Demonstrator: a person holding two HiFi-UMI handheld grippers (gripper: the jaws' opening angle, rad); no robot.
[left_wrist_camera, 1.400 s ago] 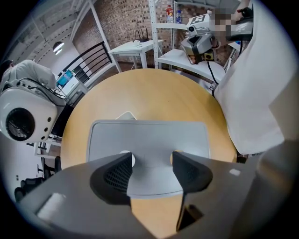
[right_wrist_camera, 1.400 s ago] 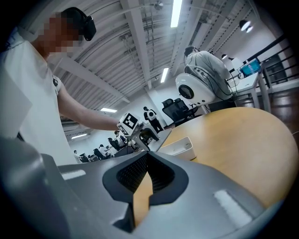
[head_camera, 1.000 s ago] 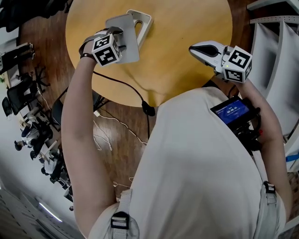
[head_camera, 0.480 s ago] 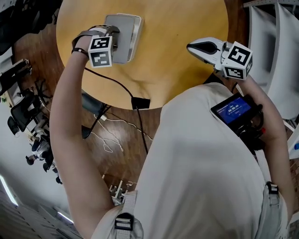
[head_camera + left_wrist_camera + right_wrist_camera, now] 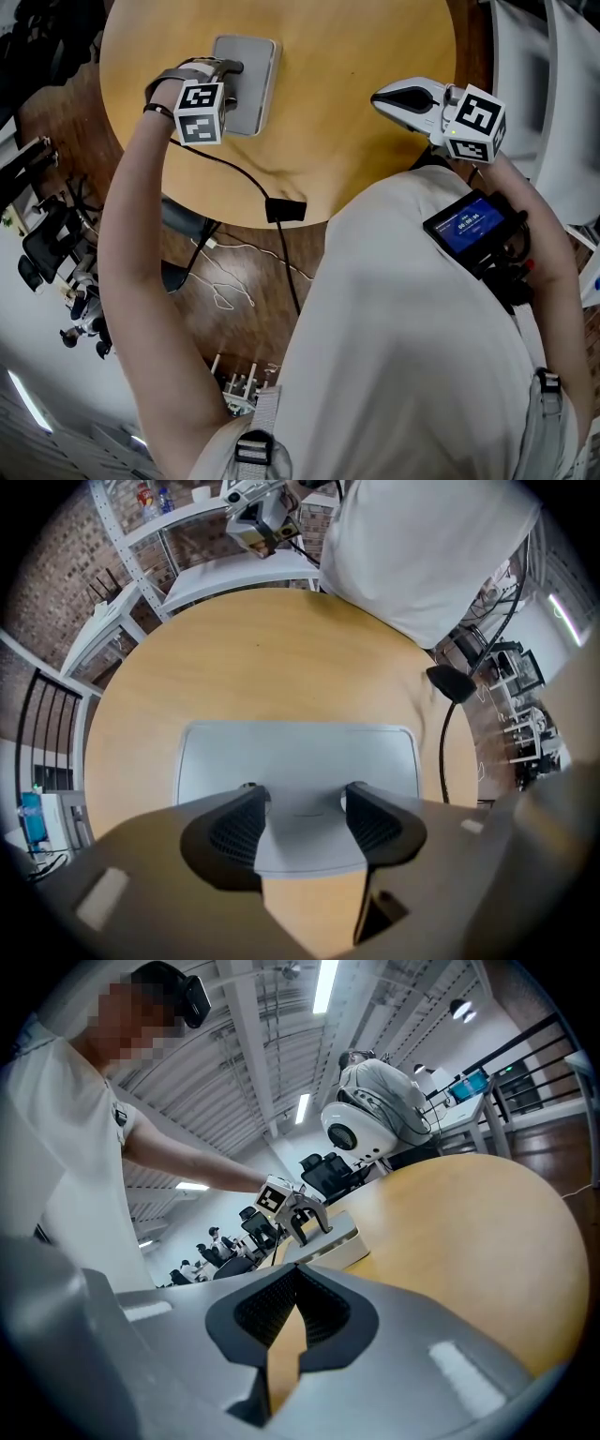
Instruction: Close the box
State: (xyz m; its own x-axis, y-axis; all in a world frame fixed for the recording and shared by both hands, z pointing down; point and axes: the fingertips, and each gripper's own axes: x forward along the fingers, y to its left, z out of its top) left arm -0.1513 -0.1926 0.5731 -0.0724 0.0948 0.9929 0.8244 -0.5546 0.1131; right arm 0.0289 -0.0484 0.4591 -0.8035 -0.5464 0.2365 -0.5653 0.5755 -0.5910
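A flat grey-white box [image 5: 255, 82] lies on the round wooden table [image 5: 356, 150] with its lid down. My left gripper [image 5: 230, 67] rests over the box's near side. In the left gripper view the box [image 5: 296, 757] fills the middle, and a tab at the lid's edge sits squeezed between the left gripper's [image 5: 300, 797] two pads. My right gripper [image 5: 382, 95] hovers over the table's right part, well apart from the box, shut with nothing in it. The right gripper view shows its tips [image 5: 298, 1277] together, with the box [image 5: 330, 1241] and left gripper [image 5: 302, 1215] beyond.
A black cable [image 5: 234, 169] with a plug block [image 5: 286, 209] hangs off the table's near edge. White shelving [image 5: 553, 112] stands close on the right. A white robot figure [image 5: 375, 1110] and office chairs stand beyond the table.
The lid was held tilted up off the box a second ago; it now lies flat on the box. The left gripper came down with it. The right gripper has barely moved.
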